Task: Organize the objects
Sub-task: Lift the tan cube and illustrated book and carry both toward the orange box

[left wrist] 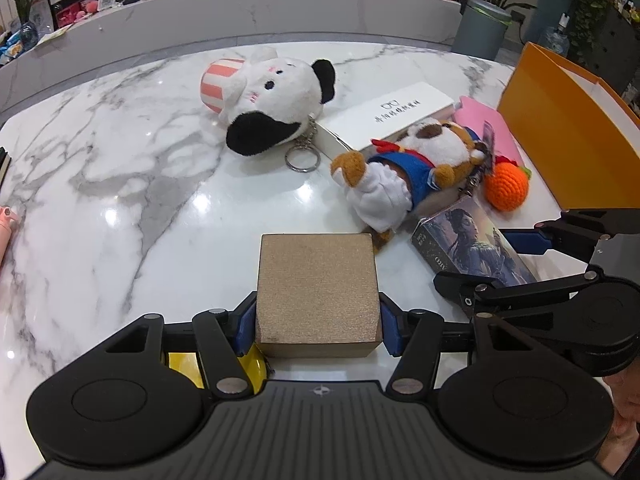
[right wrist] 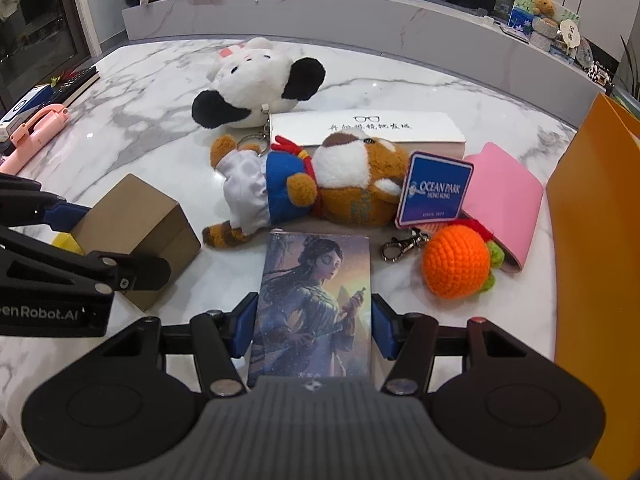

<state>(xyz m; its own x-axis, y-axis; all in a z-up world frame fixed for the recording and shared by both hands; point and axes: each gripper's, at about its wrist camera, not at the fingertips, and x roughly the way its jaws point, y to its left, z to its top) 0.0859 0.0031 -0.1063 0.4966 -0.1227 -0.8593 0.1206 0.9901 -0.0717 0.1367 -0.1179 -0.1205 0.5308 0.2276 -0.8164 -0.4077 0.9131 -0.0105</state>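
Observation:
My left gripper (left wrist: pixel 318 320) is shut on a brown cardboard box (left wrist: pixel 318 292), which rests on the marble table (left wrist: pixel 120 200). The box also shows in the right wrist view (right wrist: pixel 136 236). My right gripper (right wrist: pixel 312 328) is shut on a picture box with a painted woman (right wrist: pixel 316 300), seen in the left wrist view too (left wrist: pixel 476 248). Ahead lie a brown plush dog in blue (right wrist: pixel 320 188), a black-and-white plush (right wrist: pixel 260 84), an orange crochet ball (right wrist: pixel 456 264), a white glasses box (right wrist: pixel 368 128) and a pink pouch (right wrist: pixel 504 192).
An open orange box (left wrist: pixel 560 136) stands at the right edge of the table. A yellow object (left wrist: pixel 180 364) sits under my left gripper. A pink handle tool (right wrist: pixel 32 132) and a dark book lie at the far left. A raised marble ledge runs behind the table.

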